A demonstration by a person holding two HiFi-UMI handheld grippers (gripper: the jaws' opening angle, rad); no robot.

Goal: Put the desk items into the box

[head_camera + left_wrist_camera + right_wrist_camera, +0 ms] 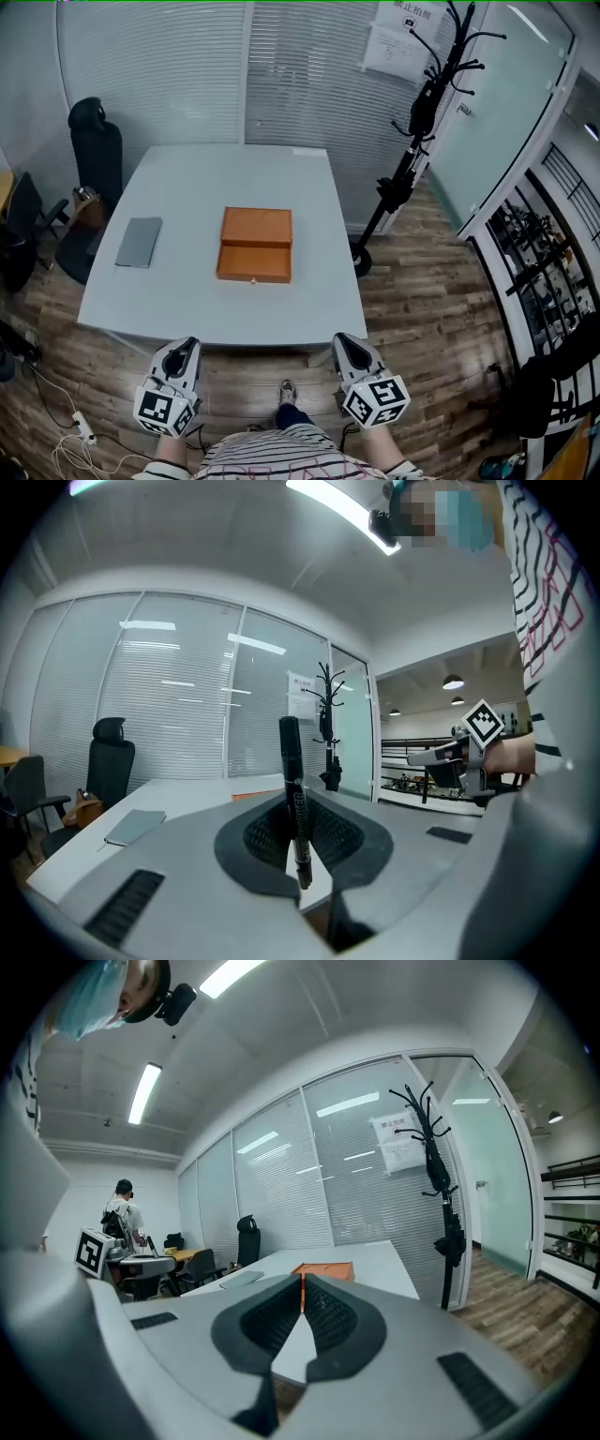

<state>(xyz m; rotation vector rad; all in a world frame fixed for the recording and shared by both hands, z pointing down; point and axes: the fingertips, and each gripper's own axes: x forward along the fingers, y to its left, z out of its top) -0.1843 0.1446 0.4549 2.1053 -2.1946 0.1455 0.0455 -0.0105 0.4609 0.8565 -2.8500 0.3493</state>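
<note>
A pale grey counter (187, 197) fills the middle of the head view, standing on a wooden floor (412, 309) in a glass-walled room. A black coat rack (412, 141) rises in the upper right of the frame, off the counter's right edge, and a black office chair (97, 150) stands at the upper left, just past the counter's far left corner.

The orange box (255, 246) lies at the centre of the counter and shows as two flat halves, one above the other in the frame. A grey notebook (139, 242) lies flat to its left, well apart from it, near the counter's left edge.

Both grippers hang at the bottom of the frame, short of the counter's near edge. The left gripper (180, 349), at lower left, is pinching a black marker (290, 752), which stands upright between the jaws with its upper end reaching above them. The right gripper (343, 343), at lower right, has its jaws pressed together at the tips with nothing between them.
</note>
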